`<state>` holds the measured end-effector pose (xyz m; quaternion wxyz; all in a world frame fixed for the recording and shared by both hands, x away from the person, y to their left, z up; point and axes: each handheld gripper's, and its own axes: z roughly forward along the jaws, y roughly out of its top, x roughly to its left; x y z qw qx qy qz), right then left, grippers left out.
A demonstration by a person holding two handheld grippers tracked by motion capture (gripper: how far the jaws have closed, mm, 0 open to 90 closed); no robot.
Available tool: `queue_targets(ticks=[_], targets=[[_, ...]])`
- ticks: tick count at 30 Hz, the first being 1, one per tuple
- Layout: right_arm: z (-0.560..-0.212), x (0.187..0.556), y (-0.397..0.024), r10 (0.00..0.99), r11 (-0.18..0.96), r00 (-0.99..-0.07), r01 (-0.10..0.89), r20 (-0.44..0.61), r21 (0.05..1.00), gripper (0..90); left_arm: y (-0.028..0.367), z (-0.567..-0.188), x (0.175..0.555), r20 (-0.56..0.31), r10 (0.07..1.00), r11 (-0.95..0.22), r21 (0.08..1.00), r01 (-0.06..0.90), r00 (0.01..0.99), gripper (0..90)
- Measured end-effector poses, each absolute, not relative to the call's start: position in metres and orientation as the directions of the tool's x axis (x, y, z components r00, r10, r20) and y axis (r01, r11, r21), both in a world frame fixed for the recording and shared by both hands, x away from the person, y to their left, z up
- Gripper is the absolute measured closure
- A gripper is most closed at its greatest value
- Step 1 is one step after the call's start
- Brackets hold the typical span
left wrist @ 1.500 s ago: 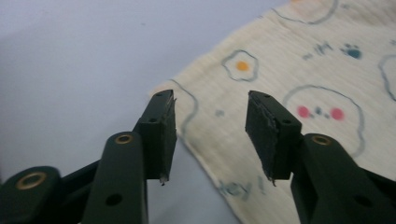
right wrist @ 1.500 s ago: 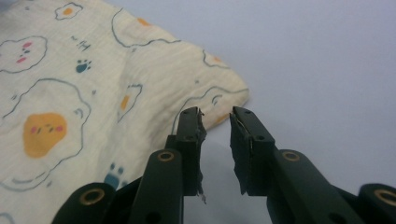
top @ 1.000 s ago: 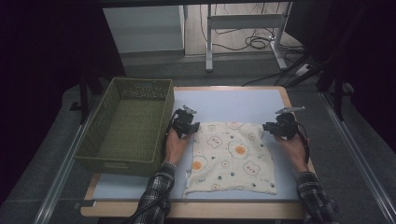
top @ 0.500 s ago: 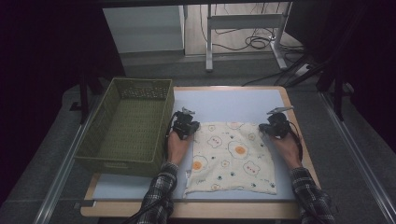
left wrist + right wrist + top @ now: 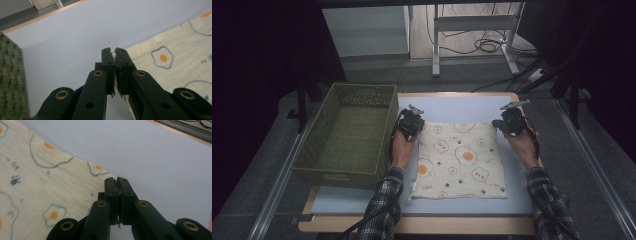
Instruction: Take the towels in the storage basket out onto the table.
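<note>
Nearest me, two plaid sleeves (image 5: 384,205) reach over the pale blue table (image 5: 452,107). A cream cloth (image 5: 457,160) printed with fried eggs and little bears lies flat at the table's middle. At its far left corner the left gripper (image 5: 410,125) has its jaws pinched together on the cloth's edge, having just been closing. At the far right corner the right gripper (image 5: 510,122) has likewise just closed, clamped on the fabric. A green woven basket (image 5: 319,172) stands just beside the cloth, left.

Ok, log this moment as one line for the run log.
left gripper: shut on cloth far-left corner | right gripper: shut on far-right corner | cloth: flat on table | basket: left, empty
</note>
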<state>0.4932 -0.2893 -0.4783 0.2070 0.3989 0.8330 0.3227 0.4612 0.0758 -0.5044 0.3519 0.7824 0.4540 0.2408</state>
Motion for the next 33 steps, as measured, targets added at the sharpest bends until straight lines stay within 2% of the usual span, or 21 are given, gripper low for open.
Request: queue_targets(ticks=[6,11,20,25,33], targets=[[-0.474,0.465,-0.298,0.778,0.464,-0.626,0.509,-0.059,0.725,86.9,0.070,-0.502,0.432,0.091,0.871,-0.373,0.762,0.529,0.483,86.1],[-0.473,0.443,-0.302,0.756,0.480,-0.652,0.492,-0.058,0.726,86.9,0.074,-0.505,0.409,0.069,0.865,-0.368,0.760,0.536,0.496,85.9],[-0.474,0.396,-0.314,0.730,0.477,-0.683,0.480,-0.027,0.736,86.9,0.072,-0.513,0.360,0.115,0.831,-0.419,0.771,0.479,0.544,85.7],[-0.478,0.373,-0.317,0.716,0.486,-0.698,0.478,-0.019,0.732,86.9,0.076,-0.511,0.336,0.108,0.821,-0.415,0.787,0.456,0.561,85.7],[-0.475,0.332,-0.326,0.678,0.495,-0.735,0.444,-0.012,0.747,86.8,0.082,-0.508,0.304,0.040,0.799,-0.371,0.818,0.440,0.600,85.6]])
